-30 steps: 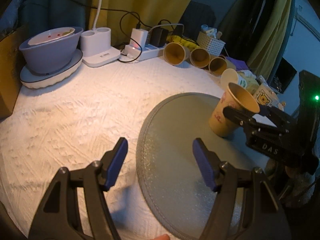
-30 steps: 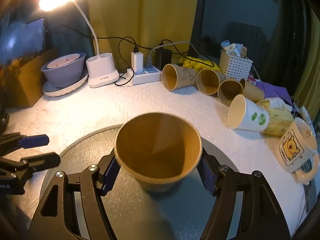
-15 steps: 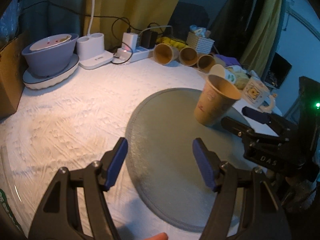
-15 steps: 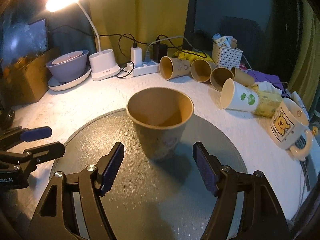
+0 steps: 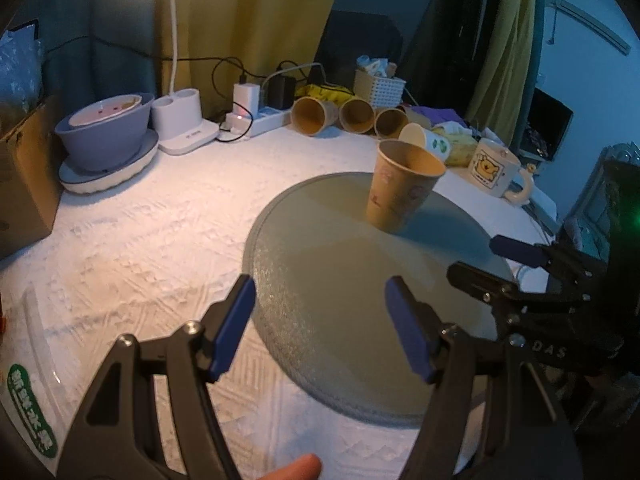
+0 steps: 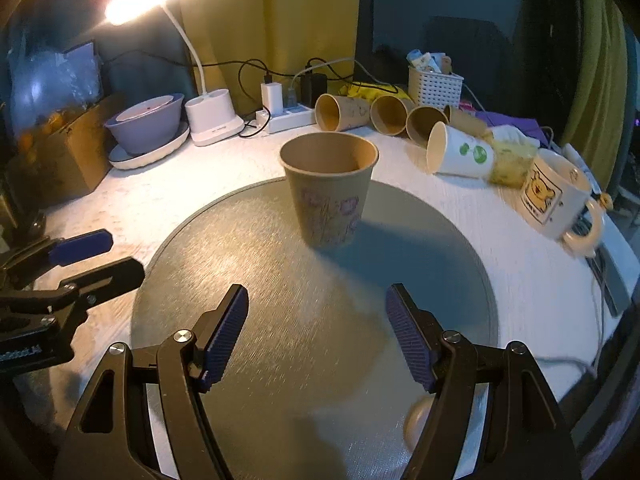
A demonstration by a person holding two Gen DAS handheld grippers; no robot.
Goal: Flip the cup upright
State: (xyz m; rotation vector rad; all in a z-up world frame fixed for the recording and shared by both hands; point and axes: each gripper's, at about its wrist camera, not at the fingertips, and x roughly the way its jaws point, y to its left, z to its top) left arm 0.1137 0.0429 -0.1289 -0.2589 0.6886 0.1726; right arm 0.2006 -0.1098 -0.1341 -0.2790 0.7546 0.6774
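A brown paper cup [image 6: 330, 190] with a purple print stands upright on the round grey mat [image 6: 304, 320]; it also shows in the left wrist view [image 5: 400, 186] on the mat [image 5: 340, 280]. My right gripper [image 6: 318, 336] is open and empty, drawn back from the cup over the mat's near part. It also shows at the right of the left wrist view [image 5: 488, 258]. My left gripper [image 5: 324, 324] is open and empty at the mat's left edge, and shows at the left of the right wrist view [image 6: 104, 256].
Several paper cups [image 6: 340, 112] lie on their sides along the back. A white cup with green print [image 6: 460, 154] and a bear mug [image 6: 556, 200] lie right. A purple bowl [image 6: 146, 120], lamp base [image 6: 214, 120], power strip [image 6: 286, 114] and white basket [image 6: 434, 88] stand behind.
My right gripper has let go of the cup, opened and pulled back from it. The cup now stands free on the mat. My left gripper has drawn back and lifted its view.
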